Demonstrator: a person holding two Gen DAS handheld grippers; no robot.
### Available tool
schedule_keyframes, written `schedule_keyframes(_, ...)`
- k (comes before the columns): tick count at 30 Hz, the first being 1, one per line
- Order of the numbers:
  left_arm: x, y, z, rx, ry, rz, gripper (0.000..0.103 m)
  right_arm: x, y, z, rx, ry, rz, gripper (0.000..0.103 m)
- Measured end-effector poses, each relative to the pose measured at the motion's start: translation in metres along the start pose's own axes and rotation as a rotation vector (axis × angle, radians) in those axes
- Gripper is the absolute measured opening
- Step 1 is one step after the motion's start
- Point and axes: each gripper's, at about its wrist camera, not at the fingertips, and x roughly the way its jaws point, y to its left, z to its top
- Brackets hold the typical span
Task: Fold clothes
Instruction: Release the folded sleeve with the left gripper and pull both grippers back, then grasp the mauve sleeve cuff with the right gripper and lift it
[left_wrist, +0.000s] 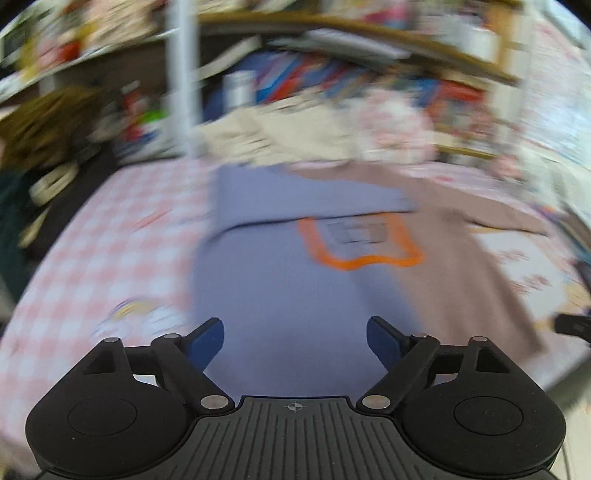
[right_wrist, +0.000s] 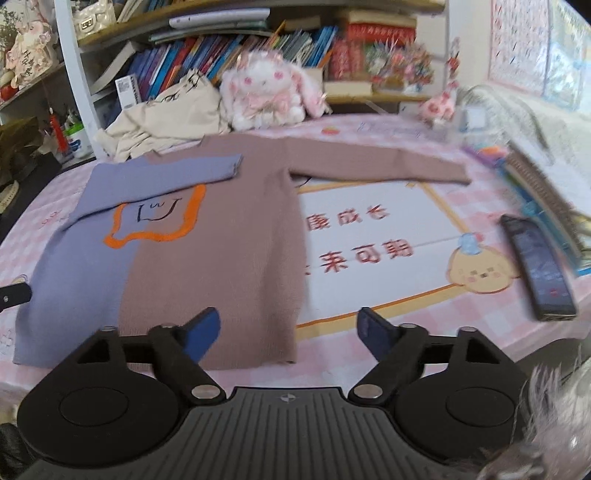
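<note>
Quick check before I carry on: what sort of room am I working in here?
Likely a home bedroom or study: crowded bookshelves, a plush rabbit and a pink checked tablecloth under the two-tone sweater.

One sweater (right_wrist: 207, 251), one phone (right_wrist: 537, 269) — one plush rabbit (right_wrist: 266, 92)

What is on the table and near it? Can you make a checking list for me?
Surface: table with a pink checked cloth and a cartoon mat.
Job's things: sweater, purple and brown, lying flat; purple sleeve folded across the chest, brown sleeve stretched out.
Clutter: phone, plush bunny, cream cloth heap, notebooks.
Grippers: left gripper open, empty; right gripper open, empty.
Cables: nothing seen.
Surroundings: bookshelves.
</note>
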Motion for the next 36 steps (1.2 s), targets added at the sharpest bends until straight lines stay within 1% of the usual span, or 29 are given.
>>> schedule_keyframes(1,0.000,-0.010,0.001,0.039,-0.008,-0.043,0.100,-0.004,0.000,-0.002,-0.007,-0.007,-0.013,0.091)
schedule_keyframes(3,0.003,-0.029,0.004,0.119,-0.014,-0.110,0.101,-0.012,-0.003,-0.006,-0.013,-0.018,-0.038,0.097)
schedule_keyframes(4,0.004,-0.038,0.005,0.157,-0.016,-0.134,0.101,-0.016,-0.005,-0.009,-0.016,-0.023,-0.050,0.098)
schedule_keyframes(8,0.011,-0.068,0.006,0.271,-0.016,-0.181,0.101,-0.026,-0.015,-0.016,0.002,-0.036,-0.099,0.101)
schedule_keyframes(11,0.017,-0.079,0.007,0.313,-0.019,-0.206,0.101,-0.024,-0.027,-0.016,0.039,-0.033,-0.122,0.102)
schedule_keyframes(14,0.020,-0.084,0.009,0.316,-0.021,-0.214,0.101,-0.017,-0.038,-0.013,0.067,-0.023,-0.138,0.103)
schedule_keyframes(18,0.027,-0.087,0.013,0.285,-0.012,-0.194,0.101,-0.002,-0.053,-0.002,0.080,-0.014,-0.152,0.103)
schedule_keyframes(24,0.042,-0.098,0.026,0.218,-0.030,-0.125,0.101,0.024,-0.084,0.021,0.104,-0.032,-0.149,0.103)
schedule_keyframes(28,0.058,-0.117,0.036,0.170,-0.046,-0.054,0.101,0.046,-0.110,0.040,0.093,-0.028,-0.127,0.103)
schedule_keyframes(30,0.063,-0.129,0.039,0.156,-0.034,-0.022,0.101,0.057,-0.124,0.050,0.078,-0.024,-0.124,0.103)
schedule_keyframes(34,0.075,-0.153,0.045,0.128,-0.009,0.041,0.101,0.078,-0.155,0.066,0.064,-0.045,-0.102,0.103)
schedule_keyframes(36,0.080,-0.164,0.047,0.114,0.002,0.071,0.101,0.090,-0.171,0.074,0.070,-0.032,-0.086,0.103)
